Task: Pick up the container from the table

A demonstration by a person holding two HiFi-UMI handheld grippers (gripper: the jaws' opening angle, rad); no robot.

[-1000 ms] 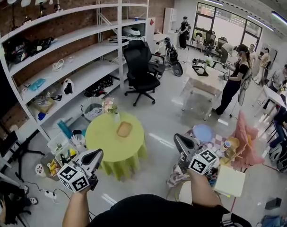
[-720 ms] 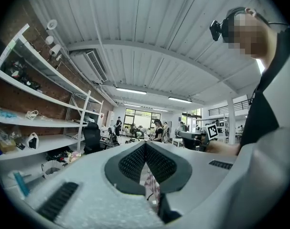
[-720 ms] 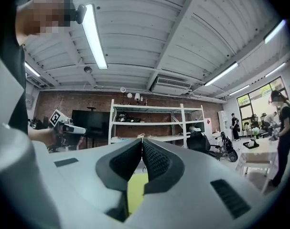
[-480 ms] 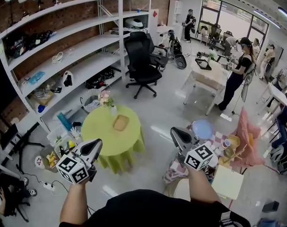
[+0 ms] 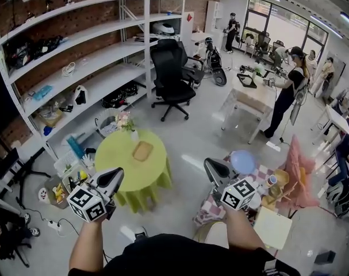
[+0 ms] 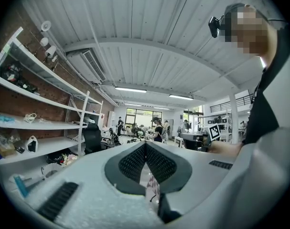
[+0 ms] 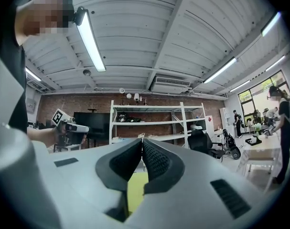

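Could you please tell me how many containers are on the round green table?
1: the tan container lies near the middle of the green table; a flower vase stands at its far edge. None seems hidden.

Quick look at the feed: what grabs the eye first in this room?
A round table in a lime-green cloth stands left of centre, a tan container on it and a flower vase at its far edge. The left gripper and right gripper hang short of it, both shut and empty. A black office chair stands beyond.

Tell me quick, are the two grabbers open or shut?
Left gripper: shut, holding nothing.
Right gripper: shut, holding nothing.
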